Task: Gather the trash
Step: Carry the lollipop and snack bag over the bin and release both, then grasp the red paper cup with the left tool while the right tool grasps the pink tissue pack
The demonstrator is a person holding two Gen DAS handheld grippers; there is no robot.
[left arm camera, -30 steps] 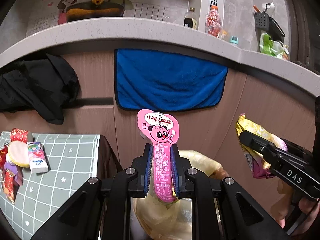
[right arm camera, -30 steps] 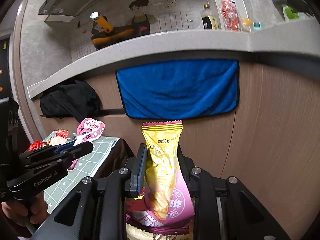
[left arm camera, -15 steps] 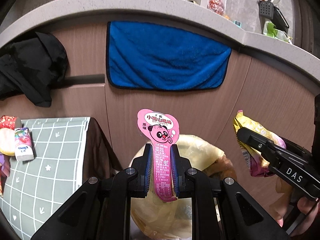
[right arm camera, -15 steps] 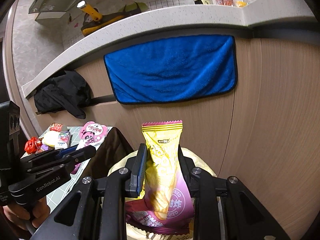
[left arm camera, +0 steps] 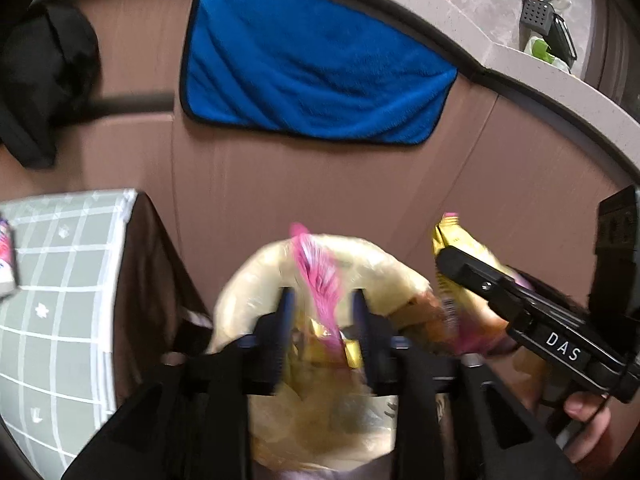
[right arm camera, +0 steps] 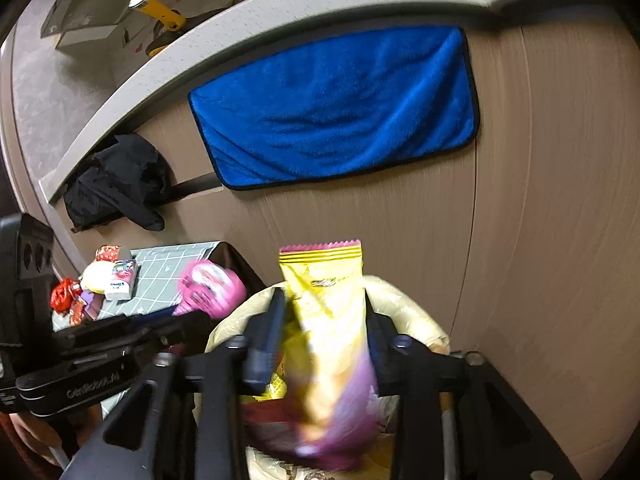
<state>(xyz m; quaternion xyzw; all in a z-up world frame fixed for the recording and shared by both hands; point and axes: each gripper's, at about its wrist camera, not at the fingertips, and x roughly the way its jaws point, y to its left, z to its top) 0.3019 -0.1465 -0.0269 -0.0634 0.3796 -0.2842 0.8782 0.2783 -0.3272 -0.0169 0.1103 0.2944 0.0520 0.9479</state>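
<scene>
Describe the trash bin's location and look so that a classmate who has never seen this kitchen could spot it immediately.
Find the blue towel hanging on the wooden cabinet front. Below it, beside the table with the green grid cloth, stands the bin. Only it is round, open-topped and lined with a pale yellow bag holding wrappers.

Pink panda wrapper (left arm camera: 316, 276): blurred, tilted, lower centre, above yellow-lined trash bag (left arm camera: 256, 288). Yellow-purple snack packet (right arm camera: 328, 320): upright, blurred, lower centre, over the bag.
</scene>
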